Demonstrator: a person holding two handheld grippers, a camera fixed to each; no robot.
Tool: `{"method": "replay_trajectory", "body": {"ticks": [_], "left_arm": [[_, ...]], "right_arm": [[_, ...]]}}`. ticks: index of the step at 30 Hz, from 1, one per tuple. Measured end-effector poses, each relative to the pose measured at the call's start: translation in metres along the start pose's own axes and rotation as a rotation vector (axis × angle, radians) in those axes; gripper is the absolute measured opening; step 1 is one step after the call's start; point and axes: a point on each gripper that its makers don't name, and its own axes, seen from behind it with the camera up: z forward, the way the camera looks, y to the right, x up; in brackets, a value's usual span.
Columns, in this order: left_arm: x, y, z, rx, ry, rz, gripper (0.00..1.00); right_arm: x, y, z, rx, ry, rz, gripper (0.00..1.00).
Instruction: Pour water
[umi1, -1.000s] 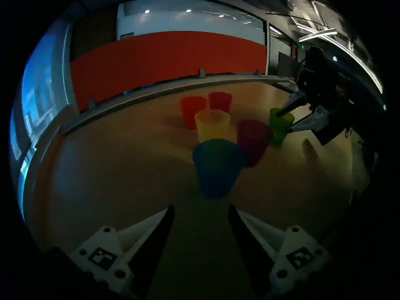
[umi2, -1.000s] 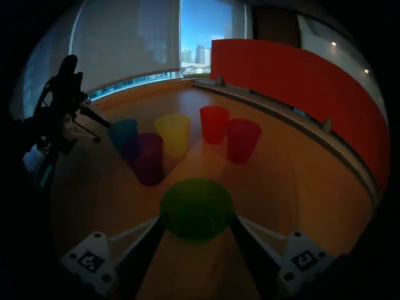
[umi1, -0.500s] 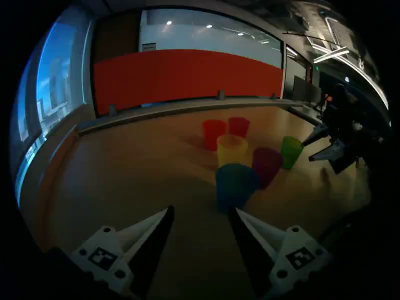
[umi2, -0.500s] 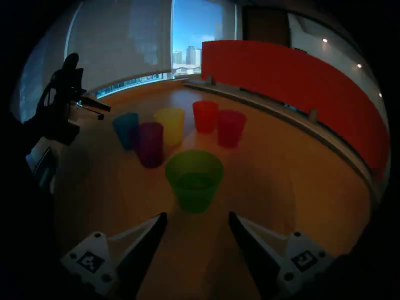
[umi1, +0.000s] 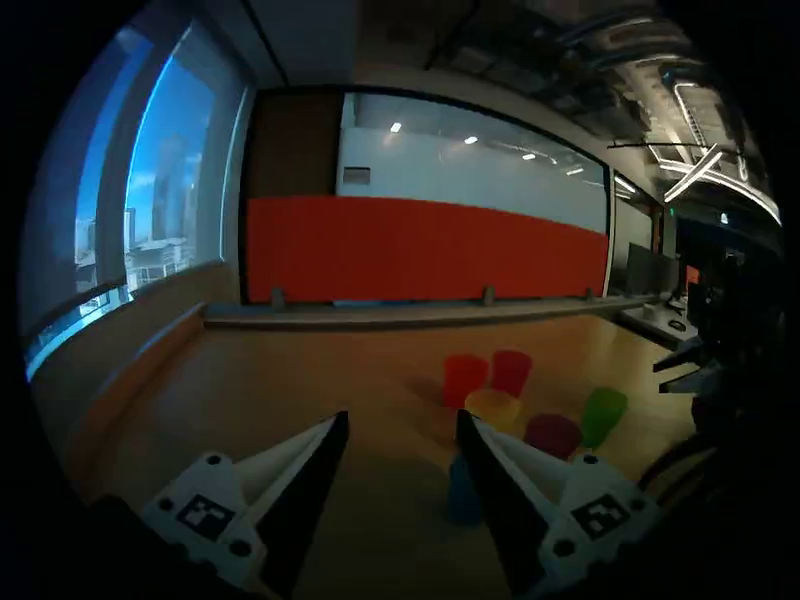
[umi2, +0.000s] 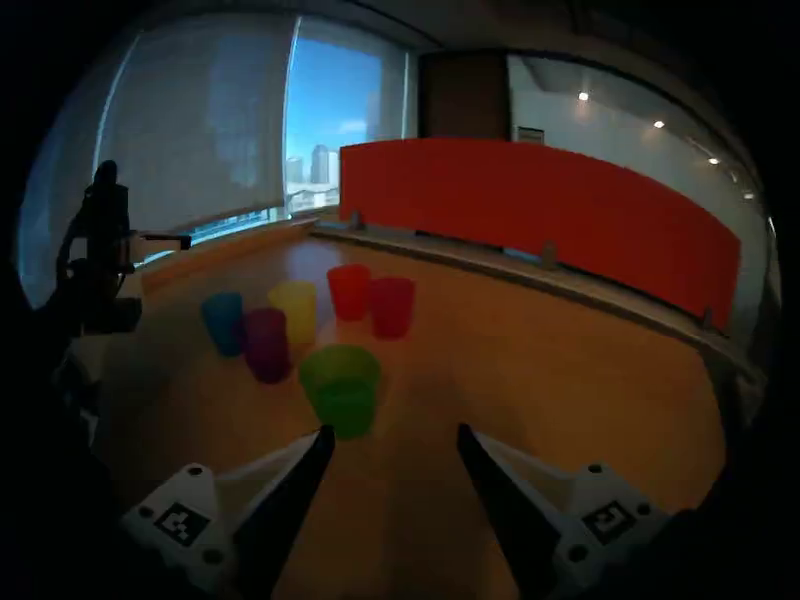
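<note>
While the right tongs (umi2: 393, 430) gape, the green cup (umi2: 341, 390) stands just ahead.

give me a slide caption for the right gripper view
Right tongs, open and empty, over the wooden surface, green cup nearest.

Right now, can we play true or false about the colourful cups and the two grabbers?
1. The green cup stands upright on the table. True.
2. The right gripper is squeezing the green cup. False: its fingers are apart, and the cup stands free just ahead of them.
3. The purple cup stands next to the blue cup. True.
4. The left gripper is shut. False: it is open and holds nothing.
5. The yellow cup lies on its side. False: it stands upright.
</note>
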Motion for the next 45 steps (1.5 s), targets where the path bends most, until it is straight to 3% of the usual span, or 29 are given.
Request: {"method": "replay_trajectory", "body": {"ticks": [5,9,20,30,36,45], "left_arm": [[0.027,-0.003,0.005,0.083,0.115,-0.003,0.79],[0.033,-0.006,0.010,0.155,0.179,-0.009,0.79],[0.029,-0.005,0.010,0.287,0.242,0.029,0.79],[0.009,-0.010,0.014,0.338,0.249,0.042,0.79],[0.004,-0.008,0.018,0.338,0.255,0.070,0.79],[-0.008,-0.009,0.025,0.329,0.258,0.046,0.79]], "right_arm": [[0.018,0.020,-0.013,-0.098,0.085,0.050,0.95],[0.027,0.034,-0.021,-0.178,0.143,0.072,0.95],[0.038,0.065,-0.045,-0.355,0.247,0.107,0.95],[0.038,0.085,-0.057,-0.464,0.292,0.120,0.95],[0.040,0.088,-0.058,-0.482,0.305,0.138,0.95],[0.044,0.089,-0.060,-0.499,0.307,0.138,0.95]]}}
